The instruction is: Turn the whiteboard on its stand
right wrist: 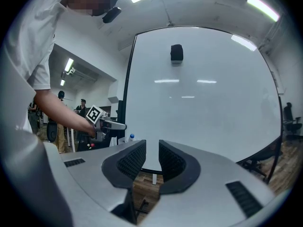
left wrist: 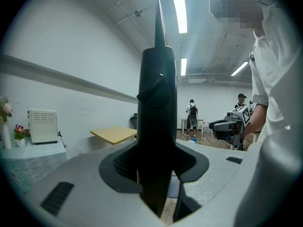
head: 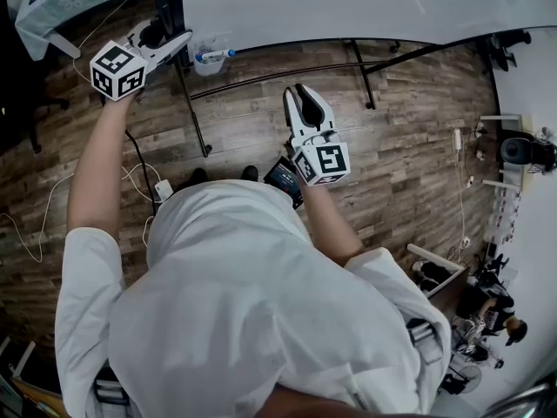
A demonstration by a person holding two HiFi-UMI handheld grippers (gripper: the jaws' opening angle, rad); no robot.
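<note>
— What's happening?
— Left gripper (head: 178,40) is clamping the board's (head: 348,7) edge; right gripper (head: 301,94), slightly parted, empty, is facing it.
— Next?
— Likely swinging that edge round without dragging the stand (head: 193,116).

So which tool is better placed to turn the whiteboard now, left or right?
Left. The left tool is closed on the whiteboard at its black side edge, so it can probably swing the board. The right tool hangs open and empty in front of the board, touching nothing.
</note>
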